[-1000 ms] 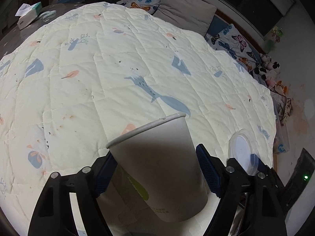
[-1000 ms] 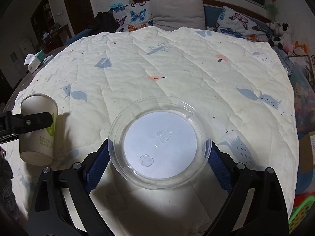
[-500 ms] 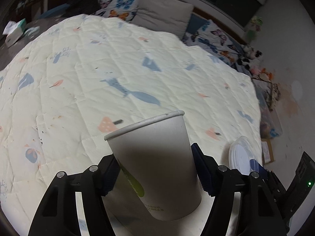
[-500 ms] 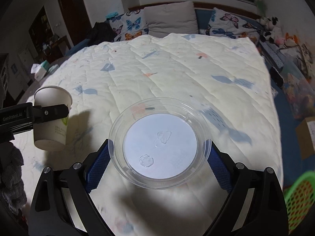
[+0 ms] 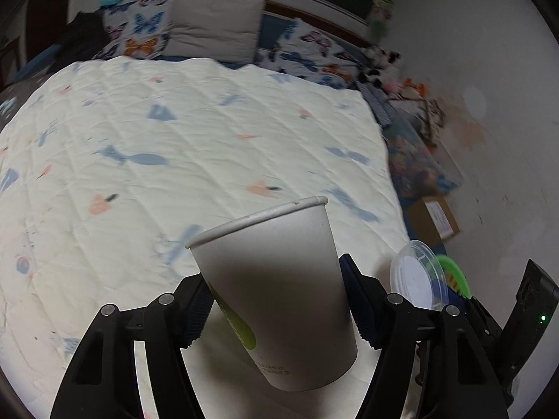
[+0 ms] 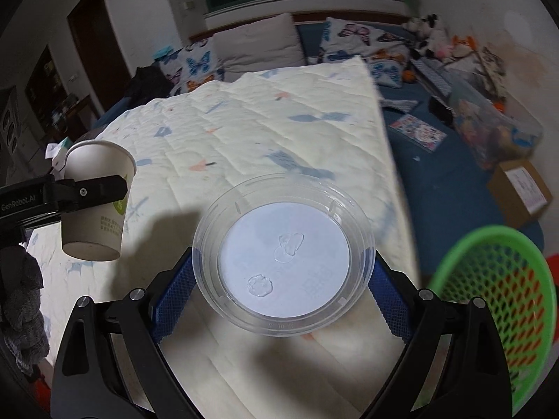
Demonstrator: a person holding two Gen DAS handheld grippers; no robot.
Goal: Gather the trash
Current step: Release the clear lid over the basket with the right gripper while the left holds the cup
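My left gripper (image 5: 276,300) is shut on a white paper cup (image 5: 276,289) with a green mark, held upright above the quilted bedspread (image 5: 174,146). The same paper cup (image 6: 96,206) shows at the left of the right wrist view, clamped by the left gripper's black finger (image 6: 97,188). My right gripper (image 6: 283,293) is shut on a clear round plastic lid (image 6: 283,255) with a white centre, blue pads pressing its rim on both sides. That lid (image 5: 417,279) appears at the lower right of the left wrist view. A green mesh basket (image 6: 503,300) sits low on the right.
The bed has butterfly pillows (image 6: 195,66) and a grey pillow (image 5: 213,31) at its head. Beside the bed on the blue floor lie a cardboard box (image 6: 520,188), papers and soft toys (image 6: 433,35). A dark doorway (image 6: 94,42) and shelves stand at the left.
Both grippers have lifted and swung right with the cup and the lid still held. The bed's right edge, the floor and the green basket have come into view.
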